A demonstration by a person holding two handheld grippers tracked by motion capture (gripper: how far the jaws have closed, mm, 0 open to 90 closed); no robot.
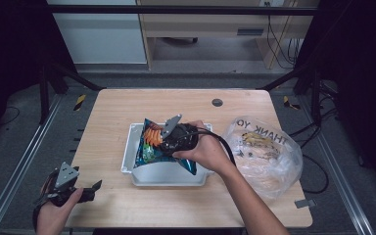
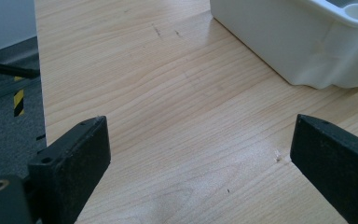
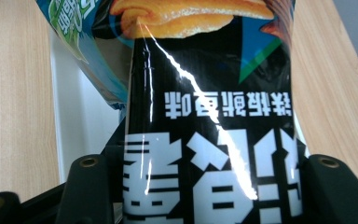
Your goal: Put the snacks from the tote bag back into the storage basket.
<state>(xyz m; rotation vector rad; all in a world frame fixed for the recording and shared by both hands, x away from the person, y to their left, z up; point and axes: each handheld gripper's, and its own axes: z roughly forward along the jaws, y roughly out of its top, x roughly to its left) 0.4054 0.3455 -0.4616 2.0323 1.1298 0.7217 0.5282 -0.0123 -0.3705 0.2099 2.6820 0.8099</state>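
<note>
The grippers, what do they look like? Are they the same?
They look alike. The left gripper and the right gripper are black, each with a grey three-cornered plate on top. Up close, each has two flat, blocky black jaws with small round screw holes. A black cable trails from the right one. The person's forearms are bare, with no sleeves showing.

Light wooden table on grey floor, dark metal frame around. Wooden desk behind, cables hanging beside it.
</note>
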